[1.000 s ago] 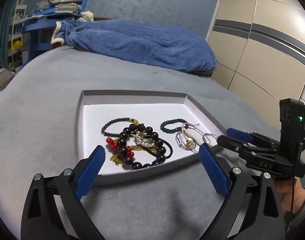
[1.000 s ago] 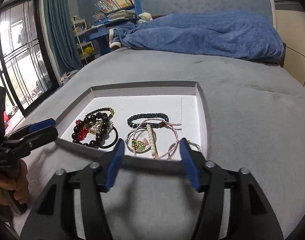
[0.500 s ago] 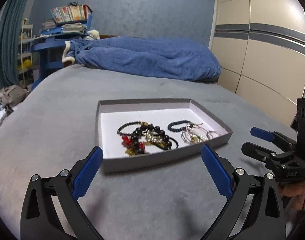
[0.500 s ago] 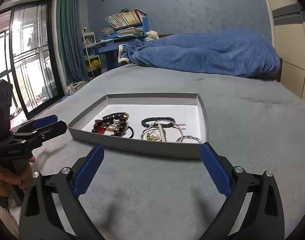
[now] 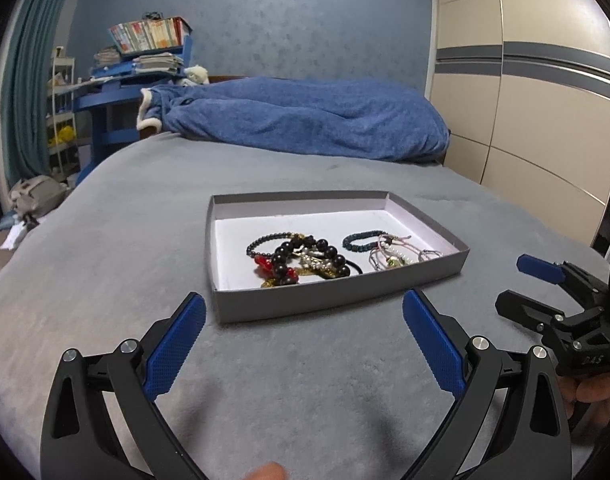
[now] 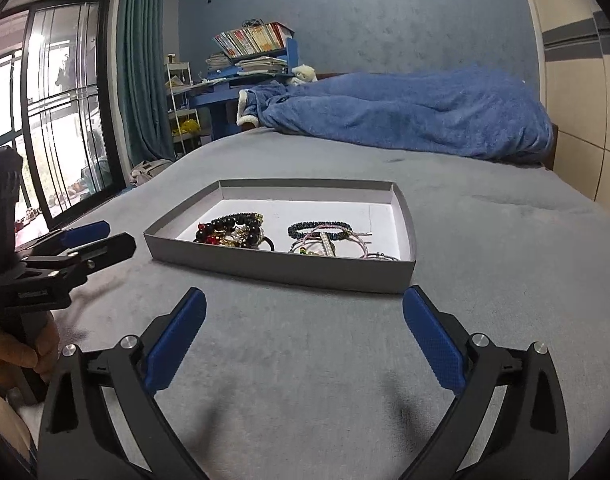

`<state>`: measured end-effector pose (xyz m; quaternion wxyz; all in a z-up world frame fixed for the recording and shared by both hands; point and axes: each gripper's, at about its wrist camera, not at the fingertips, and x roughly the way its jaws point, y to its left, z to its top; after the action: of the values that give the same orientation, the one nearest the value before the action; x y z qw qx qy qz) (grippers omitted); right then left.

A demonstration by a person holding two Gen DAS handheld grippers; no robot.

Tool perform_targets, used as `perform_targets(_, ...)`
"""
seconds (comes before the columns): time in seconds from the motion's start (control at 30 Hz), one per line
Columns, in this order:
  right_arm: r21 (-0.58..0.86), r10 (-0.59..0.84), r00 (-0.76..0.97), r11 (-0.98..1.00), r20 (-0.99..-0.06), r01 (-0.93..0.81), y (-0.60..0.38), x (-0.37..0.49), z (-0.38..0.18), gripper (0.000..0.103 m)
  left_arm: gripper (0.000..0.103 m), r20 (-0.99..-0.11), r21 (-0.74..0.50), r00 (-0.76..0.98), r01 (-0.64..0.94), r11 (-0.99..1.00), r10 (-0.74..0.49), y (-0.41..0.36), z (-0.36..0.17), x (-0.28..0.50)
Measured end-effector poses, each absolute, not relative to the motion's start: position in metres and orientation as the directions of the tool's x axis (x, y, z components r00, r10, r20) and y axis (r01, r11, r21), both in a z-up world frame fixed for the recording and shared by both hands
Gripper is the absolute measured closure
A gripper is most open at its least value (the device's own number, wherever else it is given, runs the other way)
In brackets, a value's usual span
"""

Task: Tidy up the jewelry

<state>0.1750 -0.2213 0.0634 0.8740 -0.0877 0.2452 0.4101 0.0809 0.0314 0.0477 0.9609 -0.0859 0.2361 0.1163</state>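
Note:
A shallow grey tray (image 5: pixel 325 304) with a white floor lies on the grey bed; it also shows in the right wrist view (image 6: pixel 289 270). In it lie a black bead bracelet (image 5: pixel 305 252) tangled with red beads and a gold chain, a dark teal bead bracelet (image 5: pixel 361 240), and pink cord and pearl bracelets (image 5: pixel 393 256). My left gripper (image 5: pixel 303 332) is open and empty, short of the tray's near wall. My right gripper (image 6: pixel 303 330) is open and empty, also short of the tray. Each gripper shows in the other's view, the right one (image 5: pixel 533 284) and the left one (image 6: pixel 93 240).
The grey bed cover (image 5: pixel 125 240) spreads all round the tray. A rumpled blue blanket (image 5: pixel 305 120) lies at the far end. A wardrobe (image 5: pixel 525 100) stands on the right, a blue desk with books (image 6: pixel 249 64) and a window (image 6: pixel 45 120) on the left.
Both grippers have drawn back from the tray and dropped lower. The right gripper's jaws have opened wider. The jewelry has not moved.

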Motion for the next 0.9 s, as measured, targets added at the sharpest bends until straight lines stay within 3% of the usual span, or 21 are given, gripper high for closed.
perform_targets(0.9,0.034,0.672,0.546,0.645,-0.5,-0.763,-0.2206,0.1713,0.0618,0.006,0.005,-0.47,-0.108,0.863,-0.266,0.958,0.186,0.0339,0.0466,0.0798)
